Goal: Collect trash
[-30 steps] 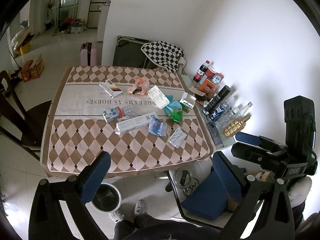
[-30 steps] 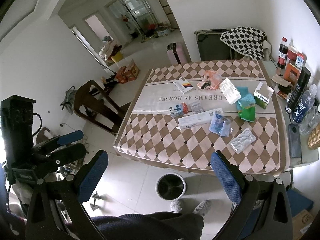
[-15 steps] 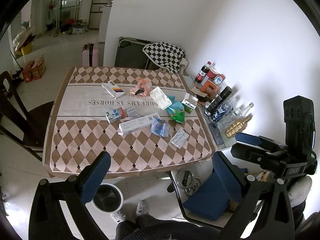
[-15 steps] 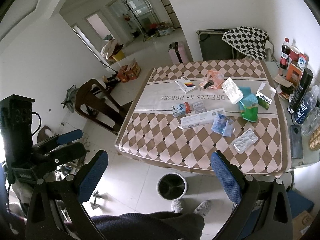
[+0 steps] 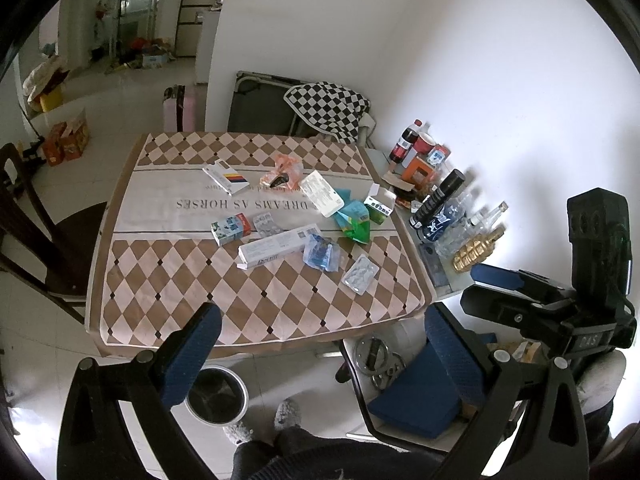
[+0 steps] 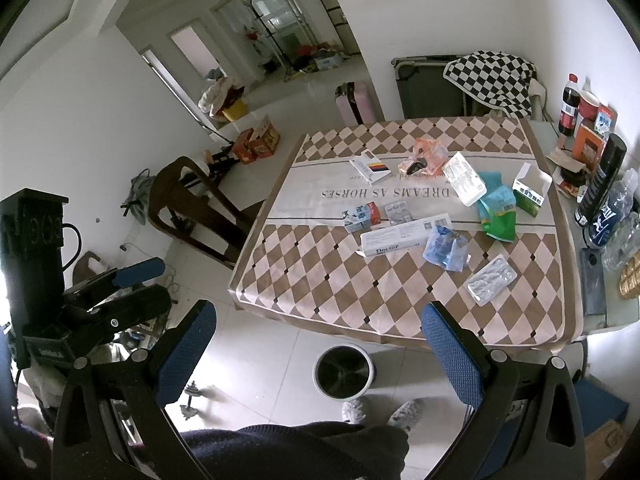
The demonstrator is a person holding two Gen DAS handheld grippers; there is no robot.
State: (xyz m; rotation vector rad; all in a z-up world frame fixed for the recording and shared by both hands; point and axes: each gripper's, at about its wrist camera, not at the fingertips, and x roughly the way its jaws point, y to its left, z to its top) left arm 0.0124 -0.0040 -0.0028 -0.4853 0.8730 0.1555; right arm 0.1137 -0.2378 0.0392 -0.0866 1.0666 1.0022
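Both grippers hung well back from the desk (image 5: 120, 280), nothing in either: the left gripper (image 5: 320, 340) had its fingers spread wide and bare, and the right gripper (image 6: 320, 336) likewise. The trash lay ahead of the fingers, well apart from them, scattered over the checked cloth. Nearest beyond the right-hand finger of each was a foil blister pack (image 5: 361, 274) (image 6: 492, 280), then a crumpled blue wrapper (image 5: 321, 253) and a long white carton (image 5: 276, 246). All looked light; the foil likely slippery and flat, best pinched across its short edges, the wrapper soft enough to grab anywhere. A bin (image 6: 344, 372) stood on the floor below the fingers.
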